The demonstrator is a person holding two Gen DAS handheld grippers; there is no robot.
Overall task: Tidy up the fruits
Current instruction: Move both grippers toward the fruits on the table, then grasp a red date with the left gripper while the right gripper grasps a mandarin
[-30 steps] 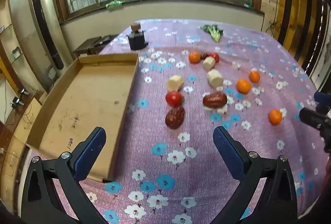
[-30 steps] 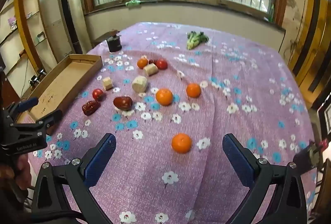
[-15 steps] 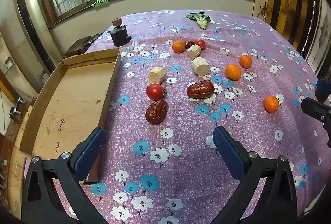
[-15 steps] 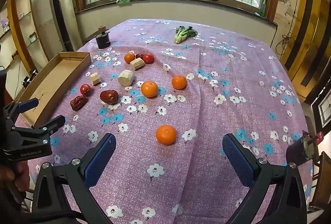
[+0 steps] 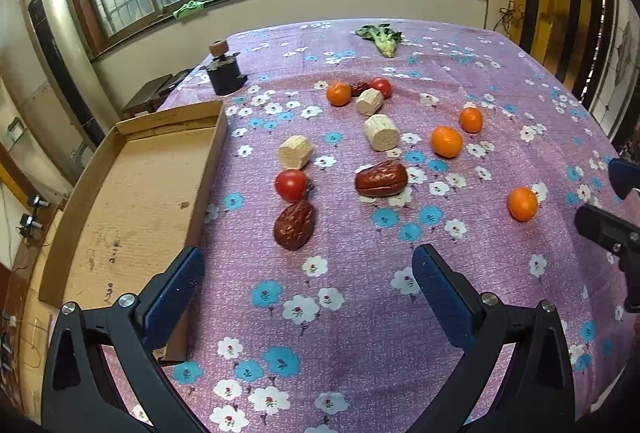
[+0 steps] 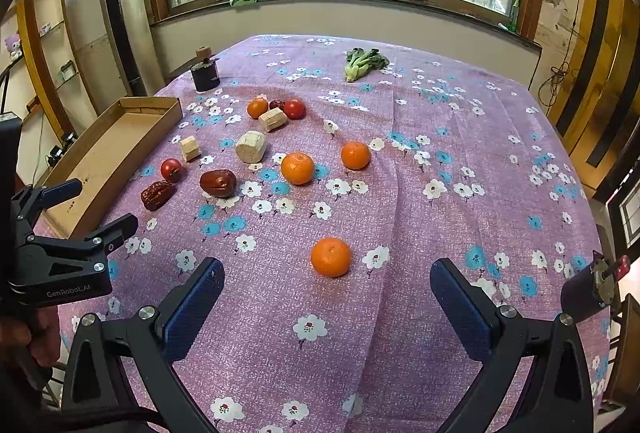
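Fruits lie scattered on a purple flowered tablecloth (image 5: 360,313). My left gripper (image 5: 308,285) is open and empty, above the cloth just short of a wrinkled red date (image 5: 294,219) and a tomato (image 5: 291,185). A second date (image 5: 381,177), several oranges (image 5: 446,141) and pale cut chunks (image 5: 381,132) lie beyond. My right gripper (image 6: 326,301) is open and empty, just short of the nearest orange (image 6: 331,257). The empty cardboard tray (image 5: 132,193) sits at the table's left edge. The left gripper also shows in the right wrist view (image 6: 86,207).
A dark grinder (image 5: 224,71) stands at the far left of the table. A green vegetable (image 5: 382,37) lies at the far edge. Another small dark device (image 6: 592,283) sits at the right edge. Windows and a tall air conditioner (image 6: 120,25) are behind the table.
Both grippers have shifted over the table, so the fruits now sit closer and lower in each view. Both stay open and empty. No fruit has moved.
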